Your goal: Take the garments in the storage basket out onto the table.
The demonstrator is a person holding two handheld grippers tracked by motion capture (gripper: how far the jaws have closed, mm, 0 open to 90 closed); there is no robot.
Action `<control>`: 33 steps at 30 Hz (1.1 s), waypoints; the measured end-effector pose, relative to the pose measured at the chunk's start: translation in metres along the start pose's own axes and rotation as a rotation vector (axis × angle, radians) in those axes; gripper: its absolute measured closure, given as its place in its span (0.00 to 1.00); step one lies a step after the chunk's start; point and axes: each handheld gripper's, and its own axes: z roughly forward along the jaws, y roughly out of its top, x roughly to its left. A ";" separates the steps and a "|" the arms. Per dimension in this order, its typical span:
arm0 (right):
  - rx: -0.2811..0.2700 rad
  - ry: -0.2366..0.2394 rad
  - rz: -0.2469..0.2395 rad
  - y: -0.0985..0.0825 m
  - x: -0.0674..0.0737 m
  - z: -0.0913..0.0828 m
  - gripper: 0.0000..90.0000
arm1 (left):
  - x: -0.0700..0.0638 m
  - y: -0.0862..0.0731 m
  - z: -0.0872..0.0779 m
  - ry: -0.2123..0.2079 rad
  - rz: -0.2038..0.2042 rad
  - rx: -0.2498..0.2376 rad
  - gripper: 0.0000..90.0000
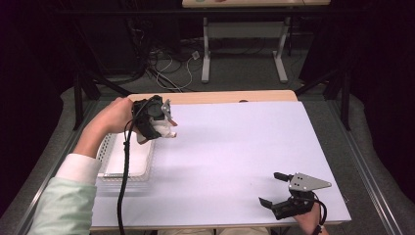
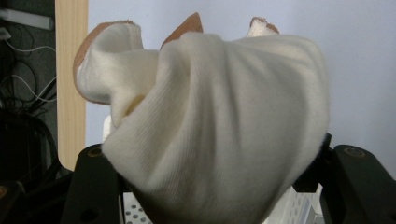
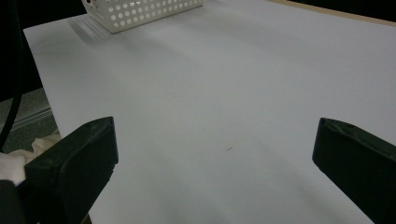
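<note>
Left gripper [image 1: 164,128] raised above basket [image 1: 108,147], clamping cream sock [image 2: 219,135]; right gripper [image 1: 274,190] wide, apparently resting low.

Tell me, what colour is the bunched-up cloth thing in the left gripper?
The cloth is cream-white with orange-brown patches, clearest in the left gripper view.

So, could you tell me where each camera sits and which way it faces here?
High view: above the person's side, looking forward and down on the table; both forearms and grippers show.
Left gripper view: rides the left gripper, facing a cream cloth clamped between its jaws.
Right gripper view: rides the right gripper, facing across the table, jaws open.
All three show the white basket.
</note>
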 end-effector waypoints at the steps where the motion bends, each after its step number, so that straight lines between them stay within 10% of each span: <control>1: -0.003 0.002 0.002 0.000 0.000 0.000 0.00 | 0.000 0.002 0.000 0.001 0.006 0.000 0.43; 33: 0.008 0.003 0.006 0.000 -0.001 0.001 0.00 | -0.008 0.047 0.018 -0.057 0.061 -0.072 0.43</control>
